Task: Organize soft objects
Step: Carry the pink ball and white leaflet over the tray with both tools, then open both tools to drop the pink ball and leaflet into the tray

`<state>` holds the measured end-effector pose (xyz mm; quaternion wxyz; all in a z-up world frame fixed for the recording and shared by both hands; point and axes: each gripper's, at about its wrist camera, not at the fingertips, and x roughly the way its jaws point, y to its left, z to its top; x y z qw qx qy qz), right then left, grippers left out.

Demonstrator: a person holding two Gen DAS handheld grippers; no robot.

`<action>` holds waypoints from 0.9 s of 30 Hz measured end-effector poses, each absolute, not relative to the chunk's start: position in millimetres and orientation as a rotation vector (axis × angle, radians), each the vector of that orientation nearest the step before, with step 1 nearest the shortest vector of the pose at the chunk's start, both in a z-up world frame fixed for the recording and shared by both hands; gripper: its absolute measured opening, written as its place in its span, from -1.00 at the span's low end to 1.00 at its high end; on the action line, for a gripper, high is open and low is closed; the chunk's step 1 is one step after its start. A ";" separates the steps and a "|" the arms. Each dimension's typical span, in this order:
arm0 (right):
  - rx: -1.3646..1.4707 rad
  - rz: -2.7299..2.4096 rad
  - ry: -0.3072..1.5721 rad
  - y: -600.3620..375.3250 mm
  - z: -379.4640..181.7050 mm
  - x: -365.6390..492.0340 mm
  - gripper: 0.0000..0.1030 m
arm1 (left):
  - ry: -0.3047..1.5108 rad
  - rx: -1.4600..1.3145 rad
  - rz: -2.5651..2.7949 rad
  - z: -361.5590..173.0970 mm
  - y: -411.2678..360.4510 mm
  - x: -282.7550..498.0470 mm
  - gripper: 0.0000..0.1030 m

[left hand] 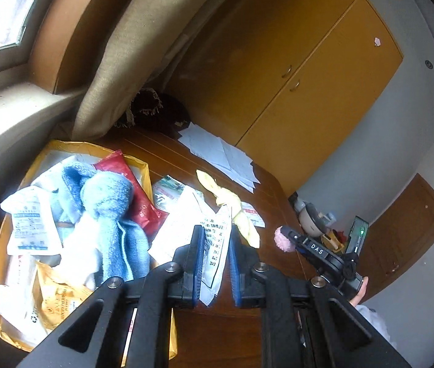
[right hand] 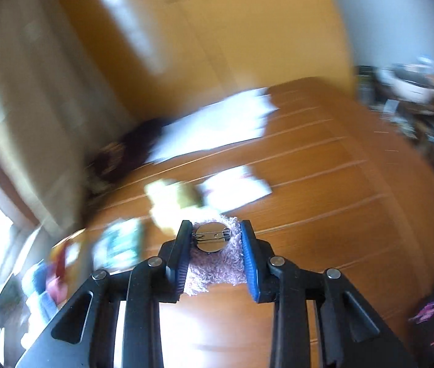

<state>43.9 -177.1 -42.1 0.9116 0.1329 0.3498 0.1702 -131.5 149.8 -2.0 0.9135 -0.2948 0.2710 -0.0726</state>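
My left gripper (left hand: 215, 230) is shut on a white printed packet (left hand: 213, 254), which hangs between its blue pads above the wooden table (left hand: 217, 331). To its left, a blue towel (left hand: 109, 214) lies on a pile of packets in a yellow envelope bag (left hand: 2, 245). A yellow cloth (left hand: 232, 205) lies crumpled on the table just beyond the gripper. My right gripper (right hand: 216, 225) is shut on a pink fluffy brooch (right hand: 213, 263) whose round metal pin back faces the camera. In the left wrist view the pink brooch (left hand: 282, 239) shows at the tip of the right gripper, to the right.
White papers (left hand: 223, 153) lie spread at the table's far side, with a dark fringed cloth (left hand: 155, 107) beside a beige curtain (left hand: 118, 46). A yellow wardrobe (left hand: 278, 61) stands behind. A red packet (left hand: 134, 190) lies in the pile. The right wrist view is motion-blurred.
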 end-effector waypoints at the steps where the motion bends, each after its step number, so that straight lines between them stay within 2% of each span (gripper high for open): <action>1: 0.253 0.397 0.715 -162.8 -39.4 39.7 -0.41 | 0.561 -0.612 -0.148 -2.3 151.0 -131.2 -0.72; 6: 0.213 0.524 0.758 -112.2 -36.3 29.1 -0.41 | 0.557 -0.605 -0.121 -8.2 149.4 -122.3 -0.72; 15: 0.176 0.794 0.813 -17.3 -20.7 27.9 -0.41 | 0.511 -0.500 0.081 15.7 206.1 -96.3 -0.72; 21: -0.034 0.901 0.790 72.0 -13.5 43.6 -0.41 | 0.612 -0.438 0.166 -0.1 233.9 -37.1 -0.72; 27: -0.136 0.961 0.865 128.5 -38.4 62.3 -0.41 | 0.798 -0.399 0.252 -39.4 247.2 6.4 -0.72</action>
